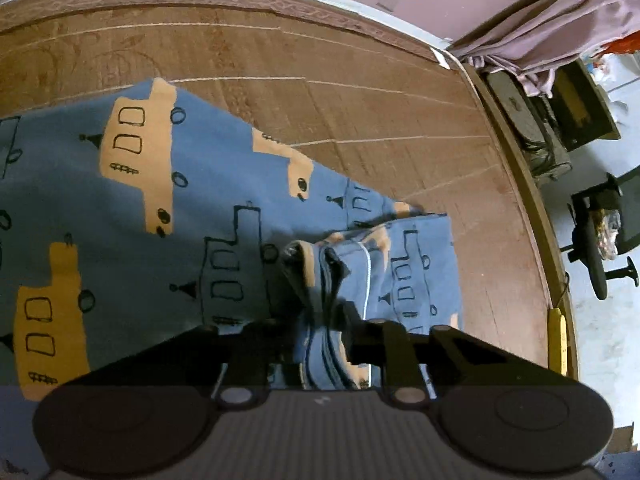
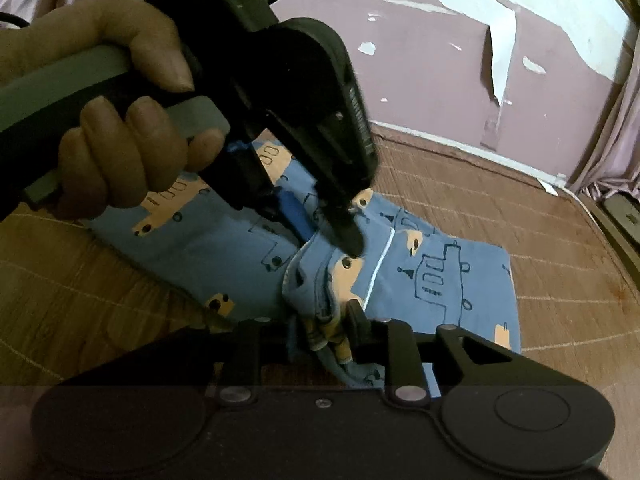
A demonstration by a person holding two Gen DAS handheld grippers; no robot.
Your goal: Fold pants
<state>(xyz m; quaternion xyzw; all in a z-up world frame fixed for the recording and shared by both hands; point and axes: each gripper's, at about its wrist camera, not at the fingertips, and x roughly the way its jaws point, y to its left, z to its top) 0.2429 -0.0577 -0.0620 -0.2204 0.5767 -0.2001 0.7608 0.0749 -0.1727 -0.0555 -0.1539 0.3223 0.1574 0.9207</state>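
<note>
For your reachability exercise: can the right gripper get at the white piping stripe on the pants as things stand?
Probably yes: the white piping stripe lies exposed just beyond the right gripper, but its jaws pinch bunched pants fabric, so they must release first.

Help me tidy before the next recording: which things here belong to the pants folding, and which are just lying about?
Part of the job:
- blue patterned pants
- left gripper, bunched fabric between its jaws
- right gripper, likewise
- woven mat underneath

Lying about:
- purple cloth
- office chair
</note>
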